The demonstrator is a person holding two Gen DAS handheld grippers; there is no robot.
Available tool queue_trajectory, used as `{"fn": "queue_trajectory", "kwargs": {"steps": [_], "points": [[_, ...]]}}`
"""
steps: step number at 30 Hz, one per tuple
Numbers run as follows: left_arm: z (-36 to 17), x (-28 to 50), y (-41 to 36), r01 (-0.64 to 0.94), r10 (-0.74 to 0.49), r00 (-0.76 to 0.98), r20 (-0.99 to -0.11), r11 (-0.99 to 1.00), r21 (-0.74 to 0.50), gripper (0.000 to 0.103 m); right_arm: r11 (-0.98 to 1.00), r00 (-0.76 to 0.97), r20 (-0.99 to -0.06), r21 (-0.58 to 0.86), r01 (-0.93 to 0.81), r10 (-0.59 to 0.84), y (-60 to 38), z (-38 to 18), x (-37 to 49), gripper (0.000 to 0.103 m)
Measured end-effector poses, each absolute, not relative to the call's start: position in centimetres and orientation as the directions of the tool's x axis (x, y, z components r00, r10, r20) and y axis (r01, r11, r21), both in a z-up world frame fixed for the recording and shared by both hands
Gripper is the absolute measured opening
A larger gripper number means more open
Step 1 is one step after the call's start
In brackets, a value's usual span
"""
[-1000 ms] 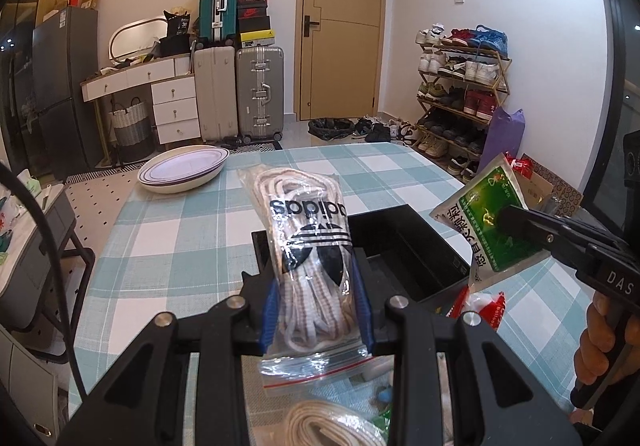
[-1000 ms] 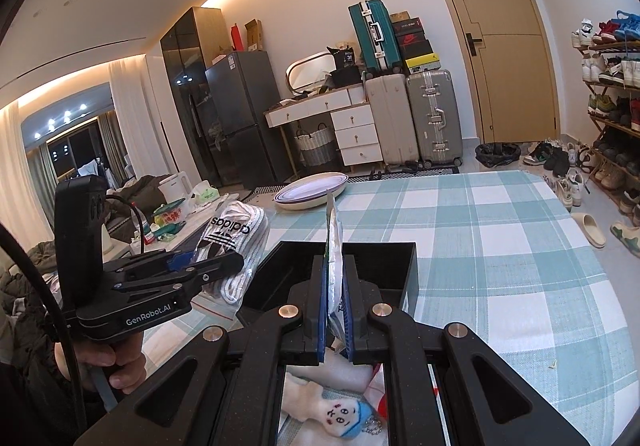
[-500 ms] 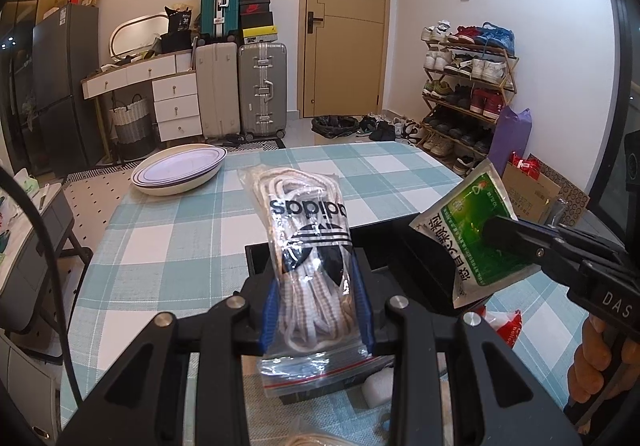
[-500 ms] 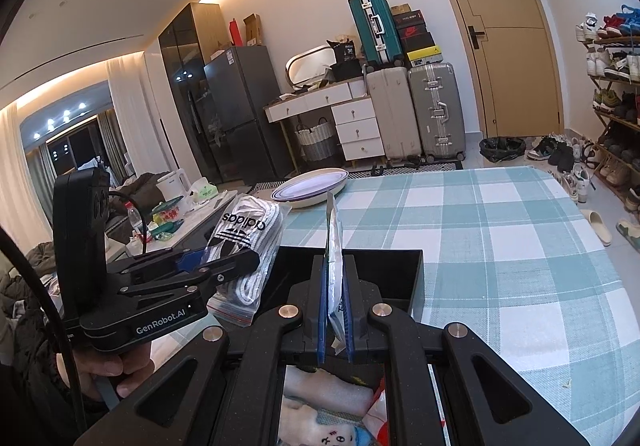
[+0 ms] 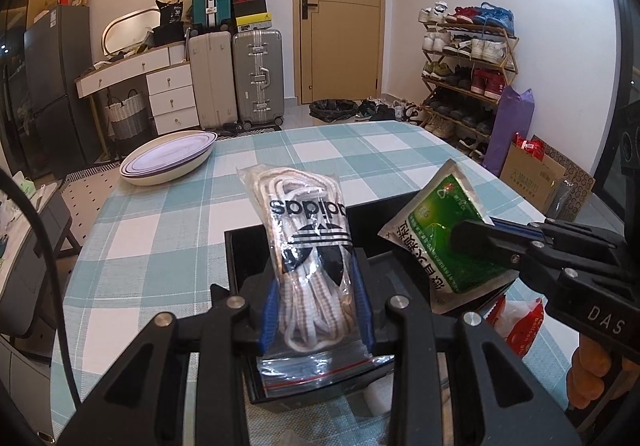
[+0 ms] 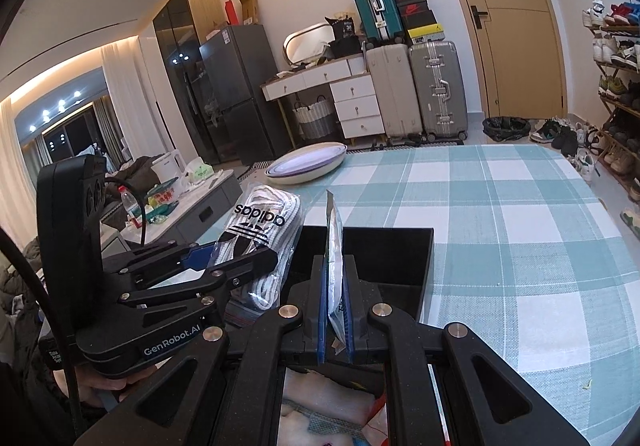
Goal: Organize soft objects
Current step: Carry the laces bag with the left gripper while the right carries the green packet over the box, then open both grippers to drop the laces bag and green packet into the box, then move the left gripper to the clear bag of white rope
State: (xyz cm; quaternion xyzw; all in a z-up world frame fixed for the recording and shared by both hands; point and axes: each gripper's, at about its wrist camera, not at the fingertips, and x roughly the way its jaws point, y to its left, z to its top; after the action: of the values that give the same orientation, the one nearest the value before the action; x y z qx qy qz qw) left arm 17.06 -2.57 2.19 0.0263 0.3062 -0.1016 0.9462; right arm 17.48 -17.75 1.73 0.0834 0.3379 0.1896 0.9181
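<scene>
Both grippers are loaded and up over the black box on the checked table. The left gripper has its blue pads squeezed onto the lace bag, a clear zip bag of white laces with the logo showing; the bag stands upright between the fingers, its sealed end hanging below them, over the box's near wall. The right gripper is nearly closed, pinching the thin edge of the green pouch, which sticks up edge-on in its own view and tilts over the box's right side in the left view. The two loads are close, side by side, not touching as far as I can tell.

The step in hand looks like the drop-off: both soft items carried to the box, neither released yet. Next call, I'd say, is to lower each one inside the walls and then open the fingers, one at a time so bag and pouch don't snag. The box floor looks bare, so there's room. More soft packets wait on the table by the box's near right corner.
</scene>
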Motion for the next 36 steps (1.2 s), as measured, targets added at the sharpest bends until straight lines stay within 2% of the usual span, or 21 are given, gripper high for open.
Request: {"fn": "queue_trajectory", "kwargs": {"steps": [9,12,13,14,16,18,19,20,22,26,36], "points": [[1.4,17.4,-3.4,0.220,-0.159,0.782,-0.603,0.975,0.028,0.032,0.912,0.681,-0.607,0.290,-0.290,0.409,-17.6,0.5,18.2,0.007],[1.5,17.2,-3.4,0.218,-0.152,0.785,-0.600,0.975,0.038,0.039,0.915,0.682,-0.610,0.264,-0.304,0.403,-17.3,0.7,18.0,0.009],[1.6,17.0,-3.4,0.218,-0.152,0.786,-0.600,0.975,0.038,0.048,0.919,0.687,-0.610,0.250,-0.305,0.395,-17.2,0.9,17.8,0.016],[1.7,16.8,-3.4,0.218,-0.152,0.787,-0.598,0.975,0.039,0.058,0.924,0.692,-0.613,0.237,-0.301,0.383,-17.3,1.0,17.6,0.029],[2.0,16.1,-3.2,0.219,-0.155,0.794,-0.588,0.975,0.038,0.059,0.928,0.699,-0.611,0.229,-0.294,0.372,-17.6,1.2,17.3,0.042],[2.3,15.6,-2.8,0.225,-0.167,0.789,-0.591,0.974,0.025,0.061,0.936,0.708,-0.612,0.213,-0.281,0.352,-18.1,1.6,16.7,0.046],[2.4,15.2,-2.6,0.225,-0.175,0.787,-0.591,0.974,0.013,0.069,0.939,0.710,-0.615,0.203,-0.277,0.343,-18.3,1.8,16.4,0.055],[2.6,14.9,-2.3,0.221,-0.176,0.788,-0.590,0.975,0.004,0.085,0.941,0.706,-0.622,0.195,-0.278,0.338,-18.4,1.9,16.1,0.072],[3.0,13.8,-1.6,0.194,-0.164,0.807,-0.567,0.981,-0.007,0.102,0.942,0.699,-0.634,0.176,-0.286,0.331,-18.6,2.2,15.1,0.089],[3.6,11.8,-0.8,0.173,-0.149,0.828,-0.540,0.985,-0.007,0.103,0.955,0.707,-0.647,0.131,-0.266,0.285,-19.0,2.3,13.1,0.101],[3.3,8.2,0.4,0.124,-0.092,0.836,-0.541,0.992,0.022,0.103,0.963,0.712,-0.650,0.140,-0.230,0.265,-20.7,2.2,9.8,0.102]]}}
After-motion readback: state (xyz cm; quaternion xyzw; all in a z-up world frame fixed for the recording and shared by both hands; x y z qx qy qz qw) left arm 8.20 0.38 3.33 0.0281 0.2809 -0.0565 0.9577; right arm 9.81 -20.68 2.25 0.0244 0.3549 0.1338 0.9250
